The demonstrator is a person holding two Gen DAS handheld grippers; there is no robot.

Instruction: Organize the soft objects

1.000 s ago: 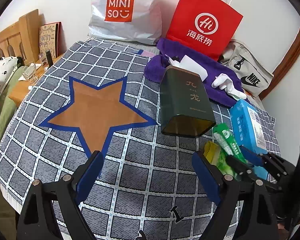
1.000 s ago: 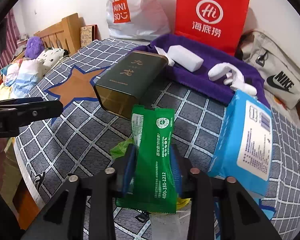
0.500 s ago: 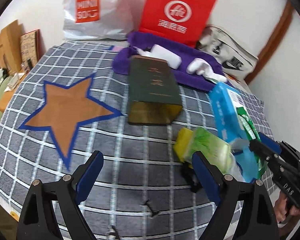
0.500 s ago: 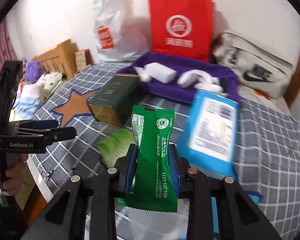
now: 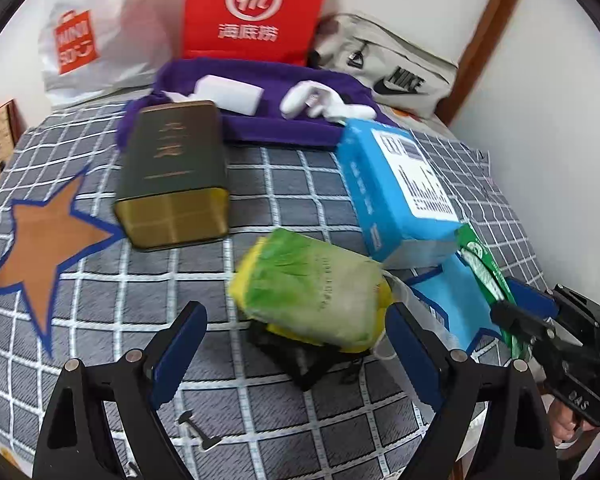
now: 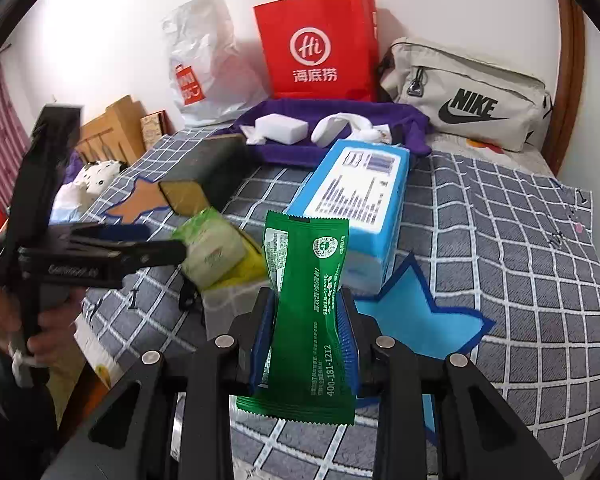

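Right gripper (image 6: 306, 324) clamps green packet (image 6: 312, 308); checked bedspread (image 6: 500, 240) beyond lies bare.

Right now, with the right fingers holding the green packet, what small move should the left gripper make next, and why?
Probably ease the left gripper forward and down around the yellow-green soft pack. Its fingers stand wide open and empty, and the pack lies just ahead between them on the checked cloth.
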